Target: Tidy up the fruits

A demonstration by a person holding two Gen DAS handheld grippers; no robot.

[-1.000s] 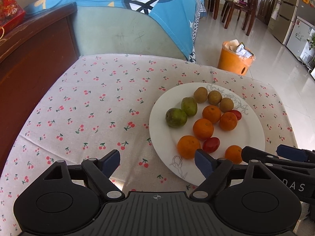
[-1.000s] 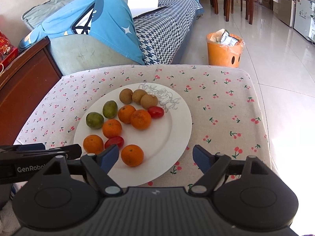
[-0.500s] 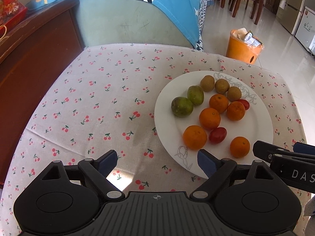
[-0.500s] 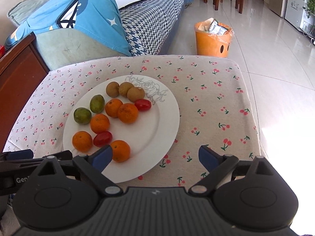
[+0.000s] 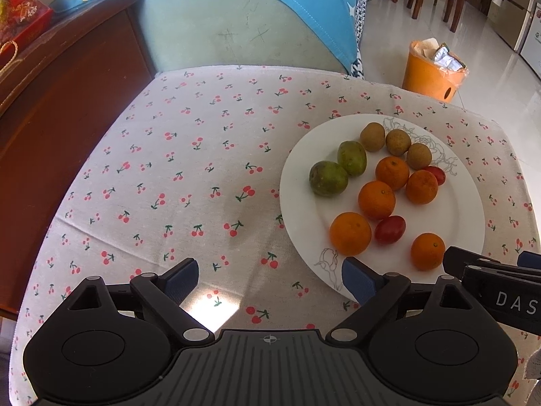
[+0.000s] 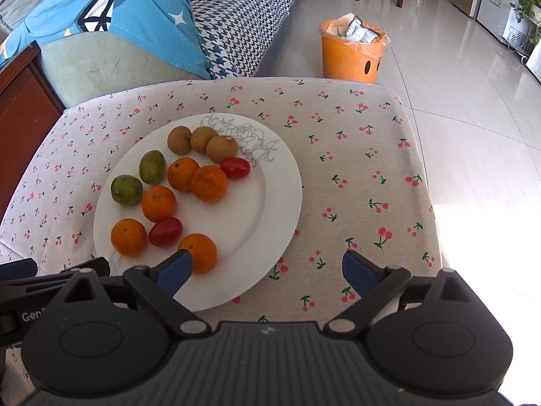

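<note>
A white plate [image 5: 463, 216] [image 6: 270, 203] sits on a cherry-print tablecloth [image 5: 186, 169] [image 6: 355, 155]. On it lie several oranges [image 5: 376, 200] [image 6: 159, 203], two green fruits [image 5: 328, 179] [image 6: 126, 190], three brown fruits [image 5: 398, 142] [image 6: 204, 139] and two red tomatoes [image 5: 390, 229] [image 6: 165, 232]. My left gripper [image 5: 270, 279] is open and empty above the cloth, left of the plate's near rim. My right gripper [image 6: 267, 270] is open and empty over the plate's near right edge, its left finger beside an orange [image 6: 197, 252].
A dark wooden cabinet [image 5: 61, 108] stands left of the table with a red box [image 5: 20, 23] on it. A green sofa with a blue cloth [image 6: 111, 17] is behind. An orange waste bin [image 6: 353, 52] stands on the tiled floor beyond the table.
Both grippers have pulled back and risen a little from the plate, so more of the table shows. Both stay open and the fruit has not moved.
</note>
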